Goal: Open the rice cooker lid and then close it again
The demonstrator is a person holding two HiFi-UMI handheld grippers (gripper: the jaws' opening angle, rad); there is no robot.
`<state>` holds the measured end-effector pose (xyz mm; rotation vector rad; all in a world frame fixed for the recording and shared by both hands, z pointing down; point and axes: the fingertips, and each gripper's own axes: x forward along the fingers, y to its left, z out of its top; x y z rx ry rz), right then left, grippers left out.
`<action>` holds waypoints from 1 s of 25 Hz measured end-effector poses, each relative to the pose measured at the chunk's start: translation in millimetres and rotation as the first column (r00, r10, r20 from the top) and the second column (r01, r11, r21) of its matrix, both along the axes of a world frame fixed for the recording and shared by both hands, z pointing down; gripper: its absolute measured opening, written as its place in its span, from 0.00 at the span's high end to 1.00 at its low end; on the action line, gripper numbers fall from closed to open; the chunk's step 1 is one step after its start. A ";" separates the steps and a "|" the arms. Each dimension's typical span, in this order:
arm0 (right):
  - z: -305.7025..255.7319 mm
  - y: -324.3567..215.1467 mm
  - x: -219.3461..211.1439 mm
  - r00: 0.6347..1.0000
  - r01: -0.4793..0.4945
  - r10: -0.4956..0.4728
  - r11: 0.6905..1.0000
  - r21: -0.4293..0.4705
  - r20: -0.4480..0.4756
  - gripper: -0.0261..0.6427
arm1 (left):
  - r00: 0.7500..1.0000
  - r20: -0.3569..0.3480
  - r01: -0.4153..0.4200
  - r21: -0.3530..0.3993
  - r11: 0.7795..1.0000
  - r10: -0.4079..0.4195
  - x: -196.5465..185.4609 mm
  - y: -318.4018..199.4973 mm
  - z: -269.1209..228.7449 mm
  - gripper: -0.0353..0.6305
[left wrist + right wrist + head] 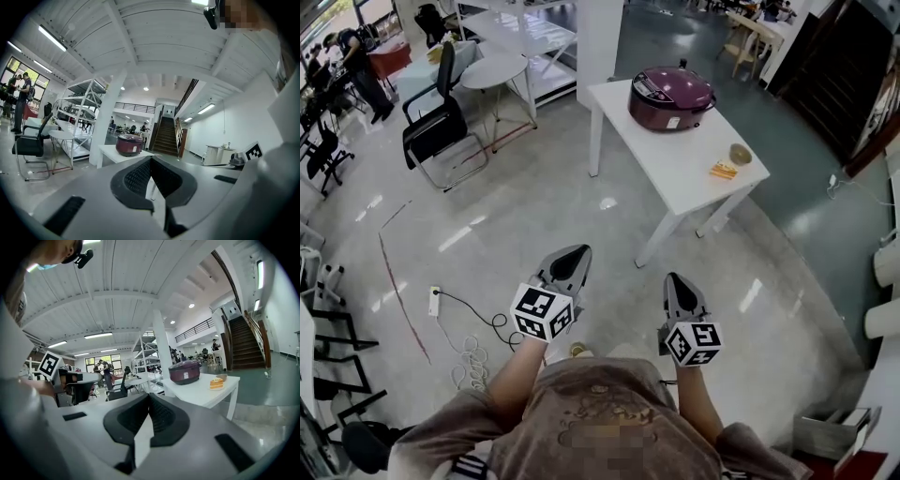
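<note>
A maroon rice cooker (671,97) with its lid down stands on the far end of a white table (675,169). It also shows small in the left gripper view as the rice cooker (129,144) and in the right gripper view as the rice cooker (184,371). Both grippers hang in the air well short of the table, near the person's body. My left gripper (574,257) is shut and holds nothing. My right gripper (676,280) is shut and empty too.
On the table lie a small bowl (741,153) and an orange-yellow item (724,171). A black office chair (441,131) and a round white table (494,71) stand at the left. A power strip with coiled cable (469,352) lies on the floor near the person's feet.
</note>
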<state>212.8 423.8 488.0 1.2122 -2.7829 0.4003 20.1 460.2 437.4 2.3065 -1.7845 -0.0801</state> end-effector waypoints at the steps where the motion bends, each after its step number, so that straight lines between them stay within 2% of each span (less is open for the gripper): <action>1: 1.2 0.1 -2.1 1.000 -0.008 0.008 1.000 -0.002 0.000 0.97 | 1.000 0.000 -0.009 0.001 1.000 0.009 -1.5 -2.1 0.3 0.92; 12: 6.4 -24.6 -16.1 0.999 -0.048 0.048 0.999 0.003 0.013 0.97 | 0.999 -0.007 -0.048 0.009 0.999 0.048 -14.2 -37.6 5.3 0.92; 25: 15.0 -100.5 -43.1 0.999 -0.030 0.030 1.000 -0.010 0.019 0.97 | 0.999 -0.021 -0.044 0.001 0.999 0.044 -35.6 -112.3 10.9 0.92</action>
